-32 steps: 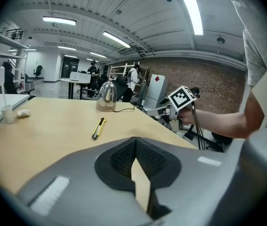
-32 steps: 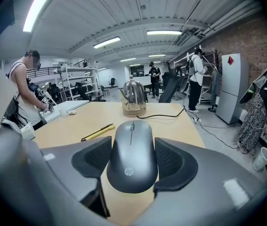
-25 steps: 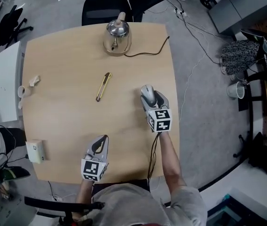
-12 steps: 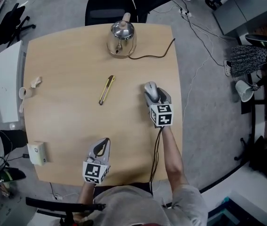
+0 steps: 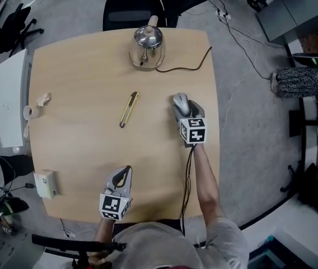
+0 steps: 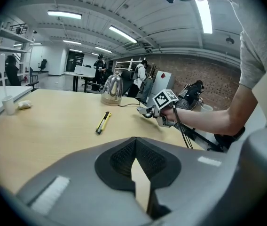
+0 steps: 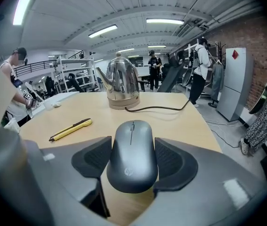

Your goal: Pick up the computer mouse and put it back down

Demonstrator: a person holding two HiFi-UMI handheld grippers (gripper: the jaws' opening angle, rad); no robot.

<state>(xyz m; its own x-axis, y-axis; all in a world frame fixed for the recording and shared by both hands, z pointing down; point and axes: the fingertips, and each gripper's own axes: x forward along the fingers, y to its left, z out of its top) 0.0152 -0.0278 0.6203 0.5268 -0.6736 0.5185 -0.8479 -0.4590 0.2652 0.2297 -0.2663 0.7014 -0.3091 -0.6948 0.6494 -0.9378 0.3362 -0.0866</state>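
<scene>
Mouse (image 7: 132,158) clamped between right gripper (image 7: 132,146) pads, nose protruding toward twelve o'clock; left gripper (image 6: 136,153), at seven o'clock, closed and empty.

- Head view looks steeply down from above the person, taking in the whole table (image 5: 80,94).
- Left gripper view sits low at the near edge, facing across.
- Right gripper view hangs close over the mouse (image 7: 132,154).
- All three share the kettle (image 5: 146,45) and knife (image 5: 129,109).

A dark grey computer mouse (image 7: 132,161) with a smooth rounded back is held between the jaws of the right gripper (image 5: 182,106), top side up, its front pointed away from the gripper.
</scene>
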